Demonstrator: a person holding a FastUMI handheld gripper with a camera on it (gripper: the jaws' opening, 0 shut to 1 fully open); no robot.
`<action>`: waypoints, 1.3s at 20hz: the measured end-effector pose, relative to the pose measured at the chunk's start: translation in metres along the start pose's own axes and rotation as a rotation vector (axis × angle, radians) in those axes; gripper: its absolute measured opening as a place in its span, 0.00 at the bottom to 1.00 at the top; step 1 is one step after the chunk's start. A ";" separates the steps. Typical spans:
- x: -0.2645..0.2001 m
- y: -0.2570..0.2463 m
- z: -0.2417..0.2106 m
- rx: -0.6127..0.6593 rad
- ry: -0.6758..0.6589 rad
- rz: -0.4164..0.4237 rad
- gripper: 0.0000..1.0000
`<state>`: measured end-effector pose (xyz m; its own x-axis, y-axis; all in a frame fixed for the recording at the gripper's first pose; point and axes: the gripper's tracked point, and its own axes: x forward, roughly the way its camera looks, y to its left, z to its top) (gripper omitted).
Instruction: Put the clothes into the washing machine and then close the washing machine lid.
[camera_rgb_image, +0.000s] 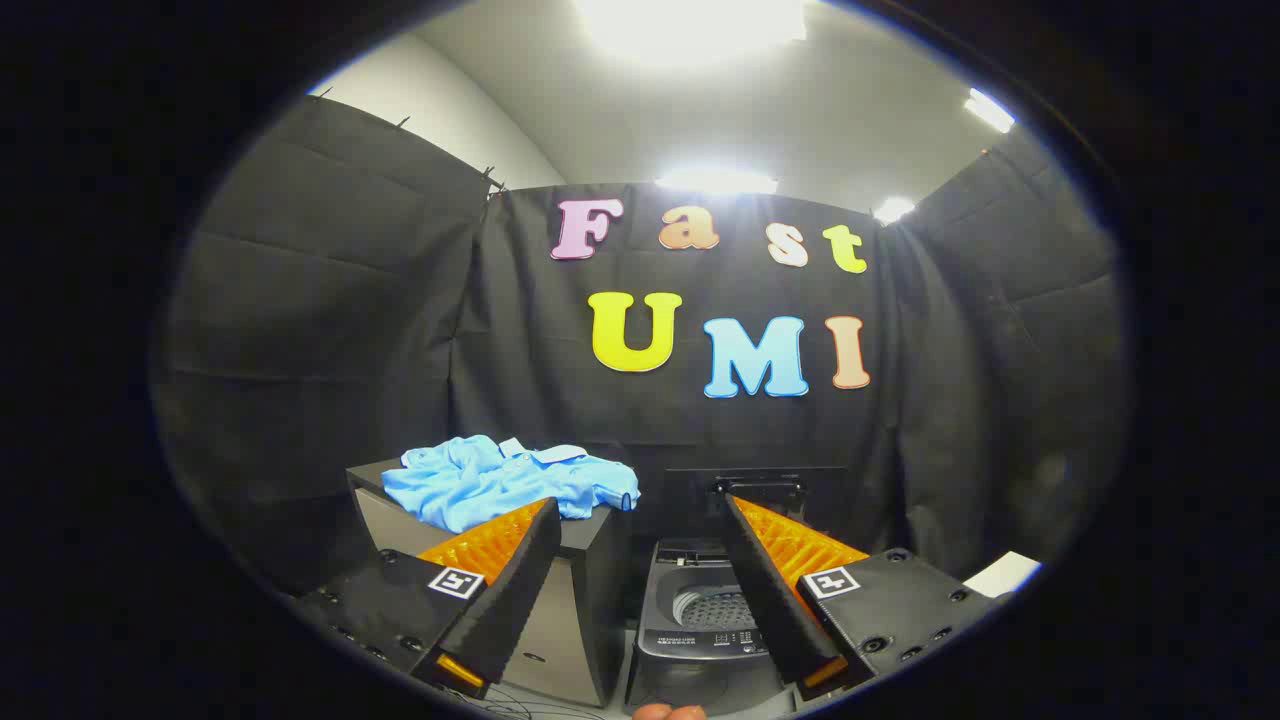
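The gripper (640, 495) has its 2 fingers (510, 580) spread wide, nothing between the pads. Seen in the gap between them, low and ahead at 6 o'clock, stands a small grey top-loading washing machine (700, 625) with its lid (755, 487) raised upright behind the opening; the perforated drum (712, 606) shows inside. At 10 o'clock from the machine, just beyond the left fingertip, a light blue polo shirt (500, 480) lies crumpled on top of a dark cabinet (585, 600) that stands beside the washer. The shirt's hem hangs slightly over the cabinet's near edge. Black cloth walls (320, 330) enclose the booth behind both
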<state>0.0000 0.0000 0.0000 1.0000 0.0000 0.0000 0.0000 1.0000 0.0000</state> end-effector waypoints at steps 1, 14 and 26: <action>0.001 -0.003 0.001 -0.002 0.001 -0.008 1.00; 0.003 -0.012 0.002 -0.030 -0.011 -0.047 1.00; 0.004 -0.022 0.001 -0.032 -0.002 -0.071 1.00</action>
<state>0.0044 -0.0217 0.0011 0.9975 -0.0706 0.0031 0.0707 0.9970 -0.0314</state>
